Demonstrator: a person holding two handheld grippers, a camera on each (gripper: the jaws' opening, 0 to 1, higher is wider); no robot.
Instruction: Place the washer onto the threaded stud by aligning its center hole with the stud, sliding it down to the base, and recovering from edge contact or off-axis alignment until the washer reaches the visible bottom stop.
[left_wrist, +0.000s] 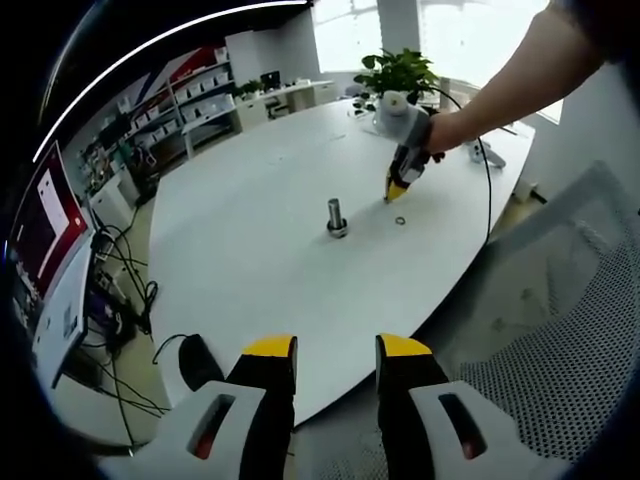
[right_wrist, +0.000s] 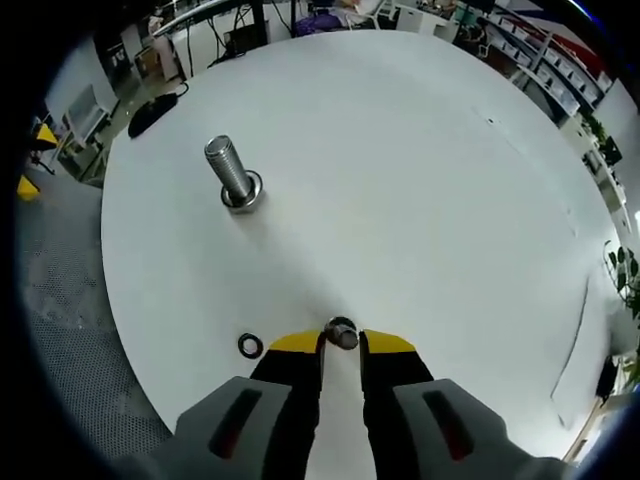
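A threaded steel stud (left_wrist: 336, 212) stands upright on its round base in the middle of the white table (left_wrist: 250, 230). In the right gripper view the stud (right_wrist: 230, 168) is up and to the left of my right gripper (right_wrist: 341, 343). That gripper is shut on a small silver washer (right_wrist: 342, 333), pinched between its yellow tips just over the table (right_wrist: 420, 180). A second dark ring (right_wrist: 250, 346) lies flat on the table left of the tips. In the left gripper view a person's hand holds the right gripper (left_wrist: 393, 192) beside the dark ring (left_wrist: 400, 220). My left gripper (left_wrist: 335, 347) hangs open off the table's near edge.
A potted plant (left_wrist: 398, 72) and a cable (left_wrist: 488, 170) sit at the table's far end. A black mouse-like object (left_wrist: 197, 360) lies near the table edge. A mesh chair (left_wrist: 560, 330) stands to the right. Shelves (left_wrist: 195, 95), a monitor (left_wrist: 45, 225) and floor cables (left_wrist: 125, 300) are on the left.
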